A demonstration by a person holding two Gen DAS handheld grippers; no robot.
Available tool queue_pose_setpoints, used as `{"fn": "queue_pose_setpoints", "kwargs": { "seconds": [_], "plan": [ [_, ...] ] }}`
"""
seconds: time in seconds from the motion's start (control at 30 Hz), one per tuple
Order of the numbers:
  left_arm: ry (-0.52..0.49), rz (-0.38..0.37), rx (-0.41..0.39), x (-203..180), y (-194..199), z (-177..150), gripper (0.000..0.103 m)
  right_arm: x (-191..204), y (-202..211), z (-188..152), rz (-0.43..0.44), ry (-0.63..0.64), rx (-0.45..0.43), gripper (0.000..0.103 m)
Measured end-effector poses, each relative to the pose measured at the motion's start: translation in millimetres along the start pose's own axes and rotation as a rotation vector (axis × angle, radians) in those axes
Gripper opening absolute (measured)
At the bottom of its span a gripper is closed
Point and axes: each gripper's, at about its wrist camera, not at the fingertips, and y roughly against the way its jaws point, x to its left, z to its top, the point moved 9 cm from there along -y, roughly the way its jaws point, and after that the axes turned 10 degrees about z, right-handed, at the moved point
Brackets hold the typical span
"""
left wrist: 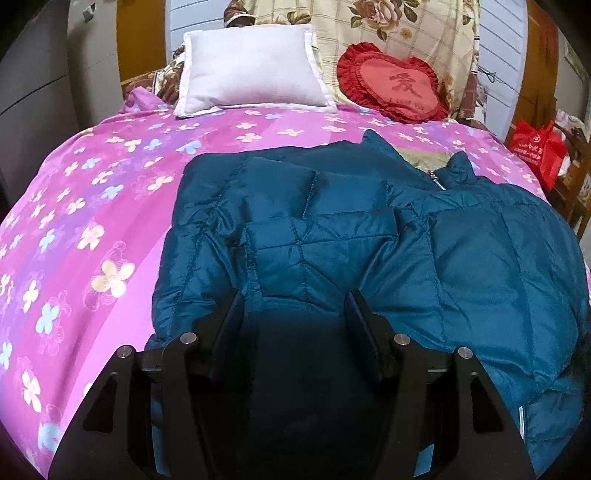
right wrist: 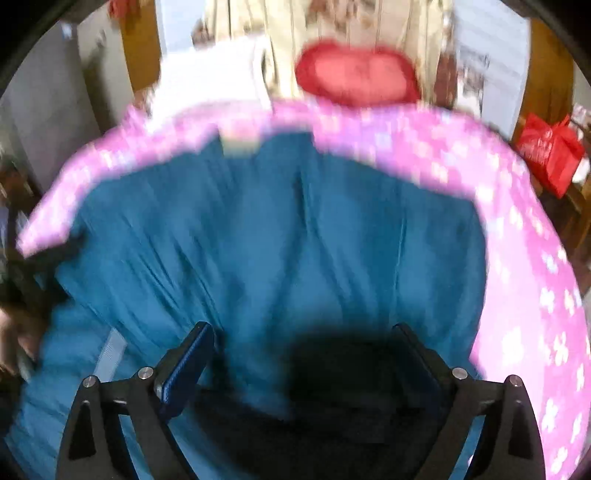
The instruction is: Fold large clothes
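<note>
A large teal quilted jacket [left wrist: 369,236] lies spread on the pink flowered bedspread [left wrist: 92,206], collar and zip toward the pillows, one sleeve folded across its front. My left gripper [left wrist: 295,299] is open, low over the jacket's near hem, fingers either side of the cloth. The right wrist view is motion-blurred. There the jacket [right wrist: 277,240] fills the middle of the bedspread [right wrist: 517,221], and my right gripper [right wrist: 306,332] is open above the jacket's near part, holding nothing.
A white pillow [left wrist: 251,70] and a red heart cushion [left wrist: 391,85] lean on a floral quilt [left wrist: 406,26] at the bed's head. A red bag [left wrist: 535,147] stands right of the bed; it also shows in the right wrist view [right wrist: 550,151]. A grey cabinet [left wrist: 33,92] stands left.
</note>
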Motion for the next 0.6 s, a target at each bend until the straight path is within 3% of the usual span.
{"fn": "queue_pose_setpoints", "kwargs": {
  "seconds": [0.1, 0.17, 0.27, 0.33, 0.4, 0.53, 0.6],
  "plan": [
    [-0.002, 0.008, 0.004, -0.1, -0.8, -0.5, 0.059, 3.8, 6.0, 42.8, -0.003, -0.091, -0.14, 0.096],
    [-0.003, 0.008, 0.011, -0.3, -2.2, -0.7, 0.059, 5.1, -12.1, 60.9, -0.014, -0.146, -0.158, 0.096],
    [-0.003, 0.01, 0.02, -0.4, -3.9, -1.0, 0.059, 3.5, -60.5, 55.3, -0.015, -0.166, -0.06, 0.096],
    [0.0, 0.006, 0.02, -1.1, -4.0, -0.5, 0.059, -10.9, -104.1, 24.7, -0.086, -0.144, 0.107, 0.097],
    [0.001, 0.006, 0.025, -1.2, -5.2, -0.6, 0.059, -12.6, -106.6, 16.1, -0.083, -0.139, 0.08, 0.098],
    [0.0, 0.013, 0.037, -0.7, -7.9, -1.1, 0.059, -12.8, -104.1, 16.2, -0.095, -0.138, 0.115, 0.098],
    [-0.002, 0.017, 0.041, -0.5, -9.0, -1.6, 0.059, -9.0, -88.1, 19.3, -0.114, -0.135, 0.081, 0.097]
  ]
}}
